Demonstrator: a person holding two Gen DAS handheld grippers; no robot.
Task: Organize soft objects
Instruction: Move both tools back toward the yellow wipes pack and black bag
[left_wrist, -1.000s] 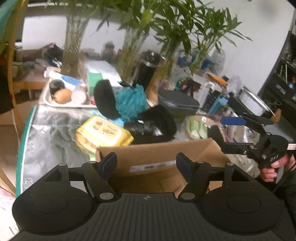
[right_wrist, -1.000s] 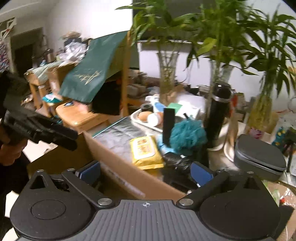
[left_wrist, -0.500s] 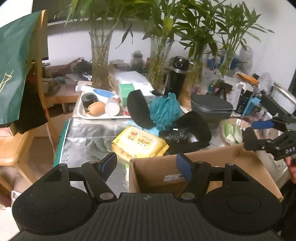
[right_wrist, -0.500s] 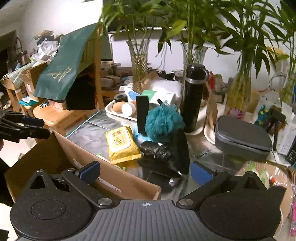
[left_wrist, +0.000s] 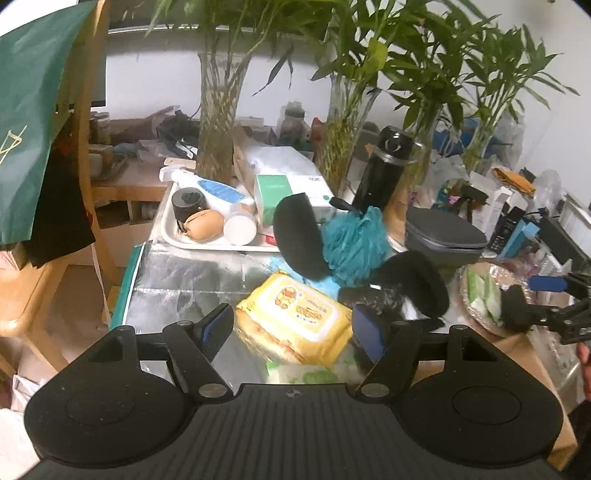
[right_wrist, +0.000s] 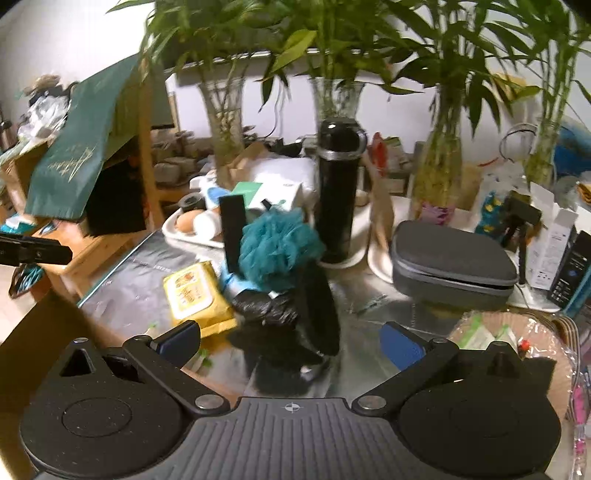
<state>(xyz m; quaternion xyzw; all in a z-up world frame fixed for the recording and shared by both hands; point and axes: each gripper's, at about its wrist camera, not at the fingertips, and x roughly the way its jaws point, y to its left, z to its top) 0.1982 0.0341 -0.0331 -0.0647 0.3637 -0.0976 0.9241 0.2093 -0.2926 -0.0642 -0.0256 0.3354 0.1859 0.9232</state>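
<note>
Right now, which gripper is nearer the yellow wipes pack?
Left. The left gripper frames the yellow wipes pack between open fingers; the right gripper sits over the black items beside it.

Glossy plastic wipes pack (left_wrist: 295, 317) on reflective foil tabletop (left_wrist: 177, 280).

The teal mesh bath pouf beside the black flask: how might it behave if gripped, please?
The teal mesh bath pouf looks ruffled and airy, so it would probably squash between fingers and feel light. Its rounded shape, leaning on the black foam pad, may roll if pushed.
</note>
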